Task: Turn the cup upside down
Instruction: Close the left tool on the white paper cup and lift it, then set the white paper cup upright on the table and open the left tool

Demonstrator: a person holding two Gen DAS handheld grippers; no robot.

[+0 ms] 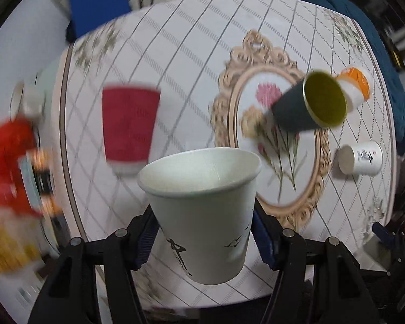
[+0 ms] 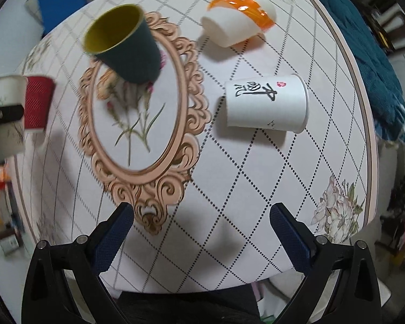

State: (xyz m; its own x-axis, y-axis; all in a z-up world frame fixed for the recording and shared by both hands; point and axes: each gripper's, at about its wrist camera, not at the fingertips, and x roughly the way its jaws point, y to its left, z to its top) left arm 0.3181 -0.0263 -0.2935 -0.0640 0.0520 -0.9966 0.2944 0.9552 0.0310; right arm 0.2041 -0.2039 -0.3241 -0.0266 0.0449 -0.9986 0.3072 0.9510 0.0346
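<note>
Now, near to far.
Left gripper (image 1: 203, 239): closed on the white cup (image 1: 202, 210), its blue pads (image 1: 145, 239) pressing either side of the lower wall.
White cup: held above the table (image 1: 175, 40), mouth up and tilted a little; black marks on its side.
Right gripper (image 2: 201, 232): jaws wide apart, nothing between them, hovering over the near table edge.
Step in hand: the cup looks lifted and carried, not yet turned; blur suggests the left gripper is moving.
Next move: roll the wrist about half a turn so the rim faces down, then lower the cup onto a bare patch of table and let go. Grip should stay firm, since thin paper may slip or dent.
Printed cup (image 2: 266, 105): lying on its side, right of the oval motif (image 2: 181, 124).
Red cup (image 1: 129, 127): standing rim down, on the left, beyond the held cup.
Dark cup (image 2: 122, 43): yellow inside, on the far part of the oval; whether tipped or upright I cannot tell.
Orange cup (image 2: 240, 24): on its side, far right.
</note>
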